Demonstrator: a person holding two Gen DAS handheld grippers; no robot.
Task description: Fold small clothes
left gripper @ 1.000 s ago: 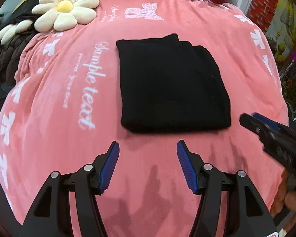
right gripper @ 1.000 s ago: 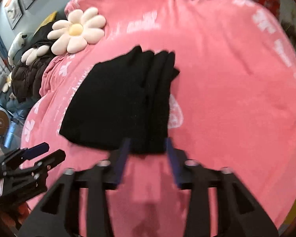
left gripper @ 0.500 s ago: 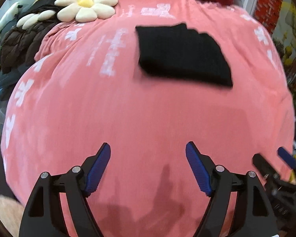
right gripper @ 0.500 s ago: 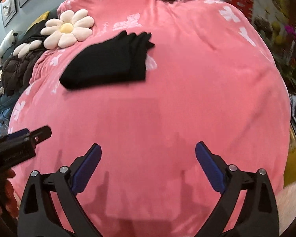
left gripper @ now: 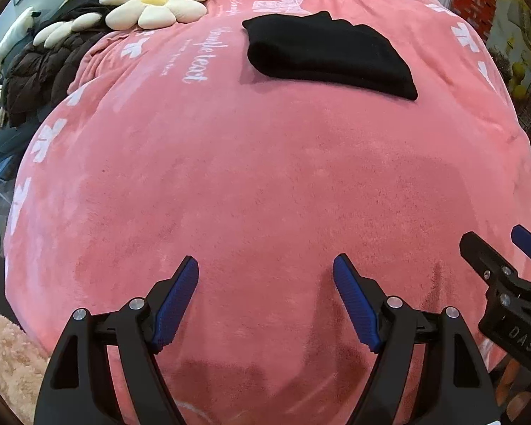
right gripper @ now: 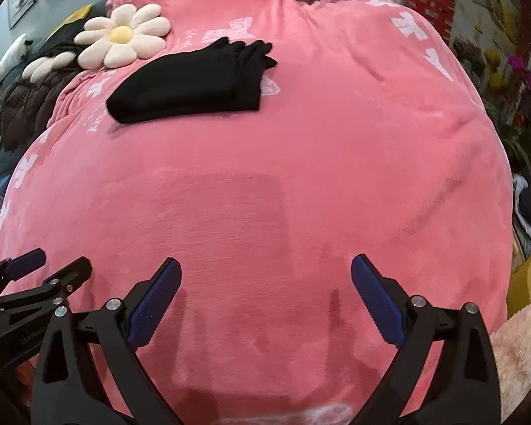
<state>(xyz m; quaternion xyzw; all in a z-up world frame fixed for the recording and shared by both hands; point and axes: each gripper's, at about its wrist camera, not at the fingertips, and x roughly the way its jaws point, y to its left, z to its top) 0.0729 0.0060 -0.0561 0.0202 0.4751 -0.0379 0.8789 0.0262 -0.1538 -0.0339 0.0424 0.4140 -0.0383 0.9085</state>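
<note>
fold looks done | folded black knit garment (left gripper: 327, 55) upper frame, on pink fleece blanket (left gripper: 265, 184) | left claw (left gripper: 265, 301) and right claw (right gripper: 265, 301) both spread, empty | I'd stay clear, don't snag it

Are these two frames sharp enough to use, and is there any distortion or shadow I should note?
Left wrist view: sharp, strong fisheye bulge in the pink blanket, dark corners, soft shadows under the open left hand-held gripper. Right wrist view: also sharp, same bulge; the folded black garment reads as a near-featureless dark mass; faint shadows below the open right hand-held gripper.
</note>
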